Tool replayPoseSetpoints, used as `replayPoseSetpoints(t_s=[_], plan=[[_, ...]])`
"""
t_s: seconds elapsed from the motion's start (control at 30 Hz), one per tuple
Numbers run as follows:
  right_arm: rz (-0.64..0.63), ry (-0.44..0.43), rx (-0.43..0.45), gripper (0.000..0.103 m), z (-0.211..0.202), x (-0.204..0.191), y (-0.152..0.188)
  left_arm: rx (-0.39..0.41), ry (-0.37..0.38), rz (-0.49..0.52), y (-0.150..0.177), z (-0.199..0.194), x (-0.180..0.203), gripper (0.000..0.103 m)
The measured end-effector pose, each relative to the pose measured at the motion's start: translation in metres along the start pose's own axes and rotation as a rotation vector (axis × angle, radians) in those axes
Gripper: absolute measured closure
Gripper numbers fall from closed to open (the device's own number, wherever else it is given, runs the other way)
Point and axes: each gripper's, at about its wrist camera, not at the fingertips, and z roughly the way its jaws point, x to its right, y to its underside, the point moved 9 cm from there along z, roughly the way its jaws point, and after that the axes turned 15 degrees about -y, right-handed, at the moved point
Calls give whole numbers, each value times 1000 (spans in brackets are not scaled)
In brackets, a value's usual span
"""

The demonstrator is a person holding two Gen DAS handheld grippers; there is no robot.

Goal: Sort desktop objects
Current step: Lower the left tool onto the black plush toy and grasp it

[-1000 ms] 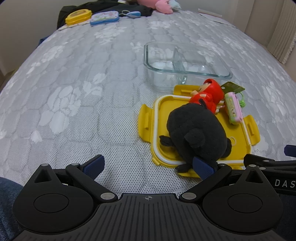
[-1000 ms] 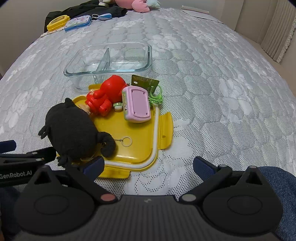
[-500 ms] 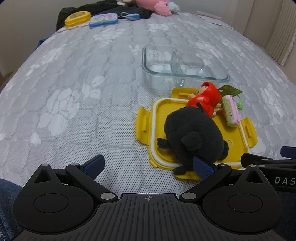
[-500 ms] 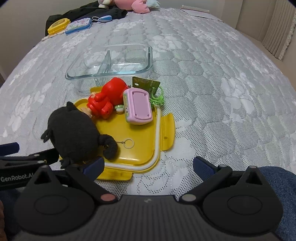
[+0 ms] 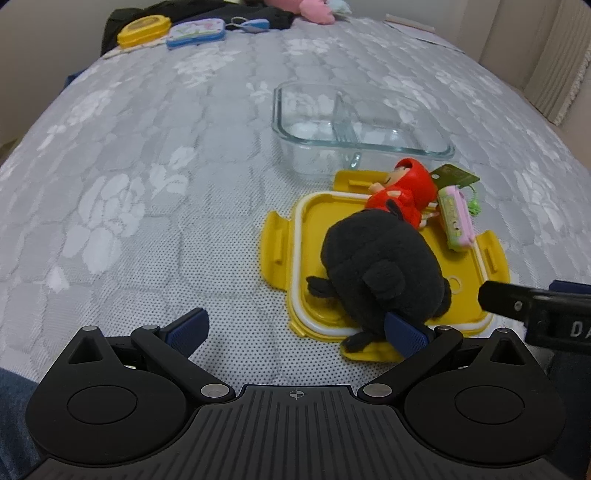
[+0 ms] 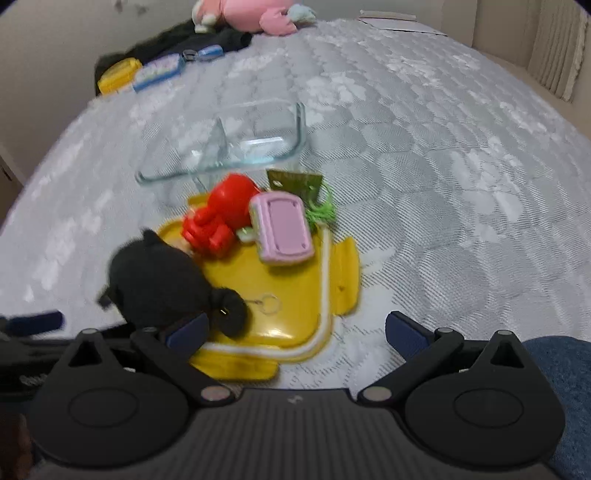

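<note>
A yellow lid [image 5: 280,243] [image 6: 291,295] lies on the quilted bed. On it lie a black plush toy [image 5: 384,266] [image 6: 159,280], a red figurine [image 5: 402,192] [image 6: 221,214] and a pink toy case [image 5: 456,218] [image 6: 282,229] with a green cord and tag. A clear divided glass container [image 5: 354,125] [image 6: 229,147] stands just behind the lid. My left gripper [image 5: 295,328] is open and empty, near the lid's front left. My right gripper [image 6: 295,328] is open and empty over the lid's front edge; its view is blurred.
At the far end of the bed lie a small yellow box [image 5: 142,29], a blue-rimmed case [image 5: 195,33], dark cloth and a pink plush [image 6: 255,14]. Curtains [image 5: 554,55] hang at the right. My right gripper's body shows in the left view [image 5: 535,306].
Both grippers have moved forward, closer to the lid and toys. The right gripper is moving, so its view has turned blurry. The toys have not moved.
</note>
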Motion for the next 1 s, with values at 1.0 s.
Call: replayPoseSetpoints(t_s=[1.0], plan=[[-14, -68, 146, 5, -5, 27, -45, -77, -7, -45, -33, 8, 41, 0]])
